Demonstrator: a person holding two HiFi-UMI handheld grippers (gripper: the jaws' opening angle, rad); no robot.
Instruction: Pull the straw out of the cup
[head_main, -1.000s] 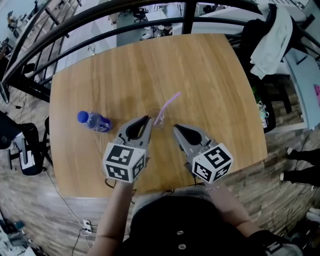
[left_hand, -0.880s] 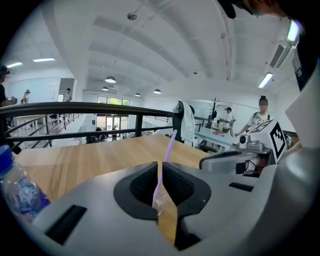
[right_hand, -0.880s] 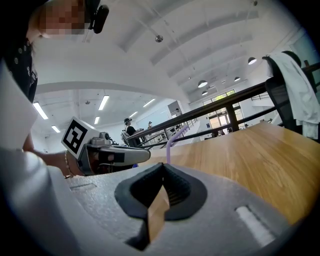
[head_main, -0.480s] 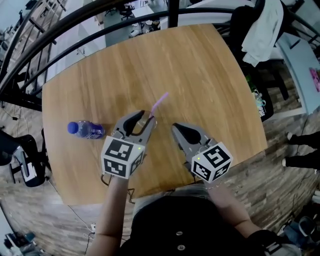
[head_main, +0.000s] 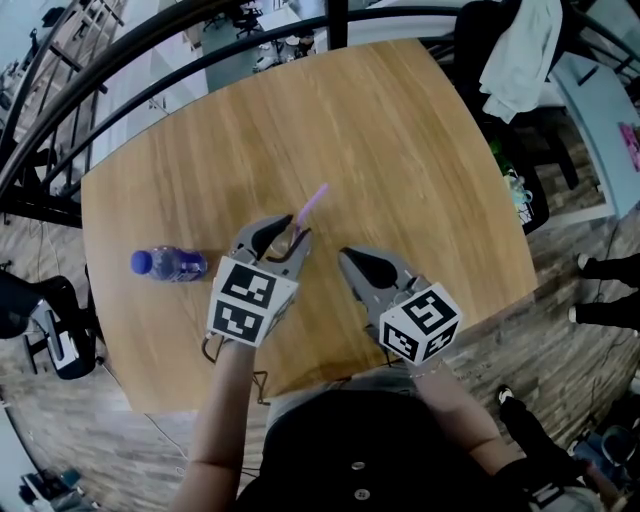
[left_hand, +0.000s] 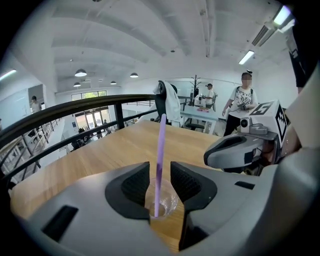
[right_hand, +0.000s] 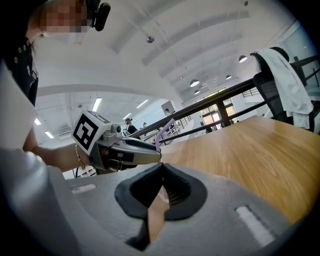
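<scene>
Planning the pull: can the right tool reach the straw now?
Probably yes: the straw rises free above the cup between the left tool's jaws, which have just been opening; the right tool, shut, must open first.

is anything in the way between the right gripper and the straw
Yes, low down. The left gripper has just been opening its jaws; they straddle the cup with the straw between them, and the jaw nearer the shut right gripper blocks the straw's lower part. The upper end rises clear above the jaws.

A wooden table (head_main: 400, 150) carries a clear cup (left_hand: 166, 202) and a blue-capped bottle (head_main: 170, 265) lying sideways.
</scene>
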